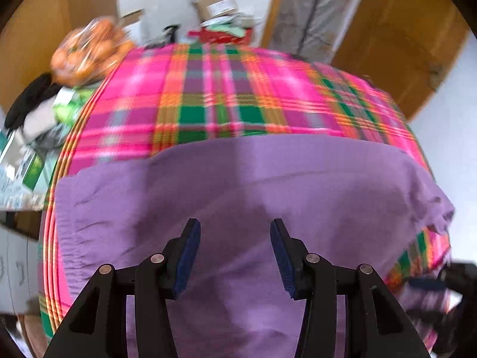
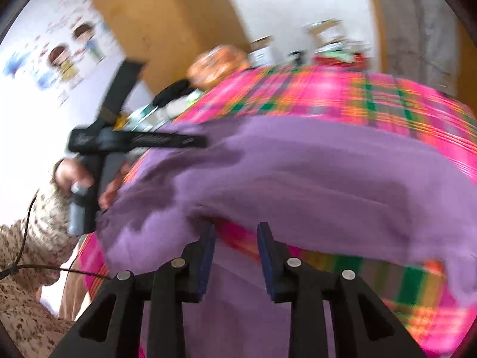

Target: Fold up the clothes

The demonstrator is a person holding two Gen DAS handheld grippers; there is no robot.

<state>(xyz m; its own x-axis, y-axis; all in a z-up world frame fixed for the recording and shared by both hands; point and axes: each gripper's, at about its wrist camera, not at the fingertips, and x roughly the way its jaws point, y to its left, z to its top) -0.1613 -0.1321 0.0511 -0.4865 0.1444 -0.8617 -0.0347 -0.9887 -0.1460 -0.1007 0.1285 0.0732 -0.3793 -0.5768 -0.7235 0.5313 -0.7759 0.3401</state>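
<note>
While one purple garment (image 1: 238,185) covers one plaid cloth (image 1: 208,89), left gripper (image 1: 235,238) fingers wide, right gripper (image 2: 236,238) fingers wide

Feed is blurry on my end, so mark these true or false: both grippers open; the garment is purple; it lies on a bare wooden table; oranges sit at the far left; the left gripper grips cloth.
1. Both the left gripper and right gripper are open. True.
2. The garment is purple. True.
3. It lies on bare wood. False: on a plaid cloth.
4. Oranges sit far left. True.
5. The left gripper grips cloth. False: nothing lies between its fingers.
</note>
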